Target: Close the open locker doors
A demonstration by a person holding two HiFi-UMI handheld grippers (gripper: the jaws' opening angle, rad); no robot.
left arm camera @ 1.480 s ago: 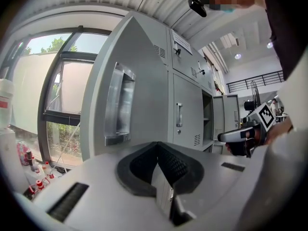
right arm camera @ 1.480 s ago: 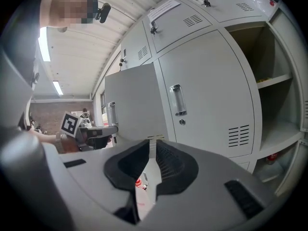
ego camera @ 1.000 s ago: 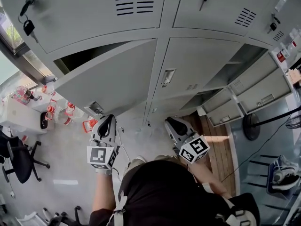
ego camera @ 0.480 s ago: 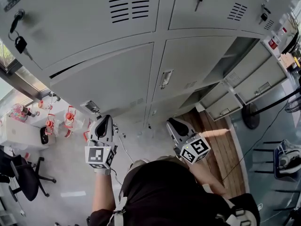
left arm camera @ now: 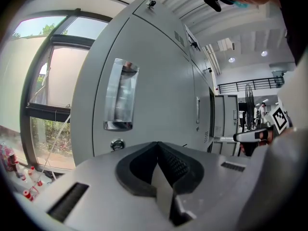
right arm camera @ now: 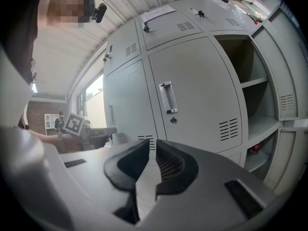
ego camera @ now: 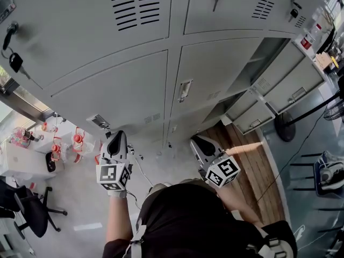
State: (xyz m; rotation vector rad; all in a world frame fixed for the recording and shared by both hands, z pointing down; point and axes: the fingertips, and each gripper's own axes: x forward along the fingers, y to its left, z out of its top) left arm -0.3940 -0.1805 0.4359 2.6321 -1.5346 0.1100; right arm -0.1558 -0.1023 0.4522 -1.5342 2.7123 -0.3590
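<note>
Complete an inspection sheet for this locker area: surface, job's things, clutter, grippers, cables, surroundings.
Surface: pale floor, wooden boards at right.
Job's things: left locker door shut flush; open locker doors at right, shelves exposed.
Clutter: red-capped bottles by the window.
Grippers: left gripper and right gripper, jaws together, nothing held.
Cables: thin cable on the floor between the grippers.
Surroundings: window, office chair, fan stand.
</note>
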